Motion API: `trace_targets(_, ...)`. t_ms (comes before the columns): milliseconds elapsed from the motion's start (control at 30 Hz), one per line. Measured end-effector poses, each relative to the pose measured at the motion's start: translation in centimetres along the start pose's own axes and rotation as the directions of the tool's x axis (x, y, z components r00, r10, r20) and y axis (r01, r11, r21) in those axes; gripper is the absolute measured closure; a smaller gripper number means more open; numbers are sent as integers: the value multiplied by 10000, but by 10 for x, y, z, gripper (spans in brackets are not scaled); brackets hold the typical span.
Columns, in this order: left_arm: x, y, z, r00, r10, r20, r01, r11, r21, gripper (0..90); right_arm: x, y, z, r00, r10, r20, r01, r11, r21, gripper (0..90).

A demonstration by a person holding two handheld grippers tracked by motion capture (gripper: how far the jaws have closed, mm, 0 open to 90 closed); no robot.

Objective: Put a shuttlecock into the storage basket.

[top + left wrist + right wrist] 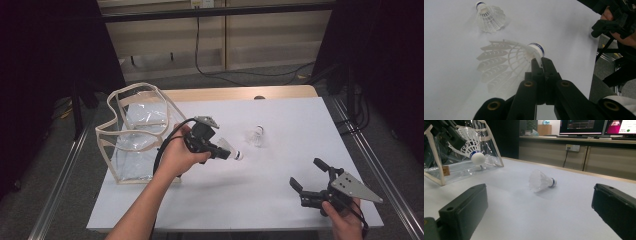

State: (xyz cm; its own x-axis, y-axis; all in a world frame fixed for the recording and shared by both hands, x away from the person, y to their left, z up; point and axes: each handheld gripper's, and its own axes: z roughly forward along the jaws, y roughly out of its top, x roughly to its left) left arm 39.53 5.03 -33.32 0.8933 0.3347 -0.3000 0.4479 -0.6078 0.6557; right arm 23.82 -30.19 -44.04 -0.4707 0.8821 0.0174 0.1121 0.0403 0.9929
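A pale wooden surface (280, 93) under a white sheet stood on a grey floor (65, 165). Beyond its far edge ran a long beige cabinet (270, 42), down which a black cable (197, 47) trailed to the floor. A white wall socket (572, 147) sat on the cabinet's front, and two lit monitors (580, 126) stood on its top. Dark curtains (45, 55) flanked the surface on both sides.
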Motion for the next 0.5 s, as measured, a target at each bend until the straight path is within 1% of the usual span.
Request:
trace_targets(33,0,0,-1,10000,-6,-54,6,10000,19,900,0,0,0,10000,0,5,0,10000,-2,2)
trace_targets(200,0,1,-4,9999,-88,-56,88,10000,-33,900,0,0,0,10000,-4,1,4,10000,-3,2)
trace_targets(267,0,2,-6,9999,-56,-112,56,10000,-3,900,0,0,0,10000,-20,-3,20,10000,-7,2)
trace_targets(367,0,3,-8,9999,-109,-81,108,9999,-32,900,0,0,0,10000,-7,15,7,10000,4,2)
trace_targets(433,0,3,-10,9995,-44,-305,45,10000,37,900,0,0,0,10000,-1,22,1,10000,-5,3)
trace_targets(467,0,3,-11,9998,-87,-181,86,9999,-55,900,0,0,0,10000,-15,17,15,10000,2,2)
trace_targets(500,0,4,-11,9998,-92,-169,92,9999,-47,900,0,0,0,10000,-5,0,5,10000,12,2)
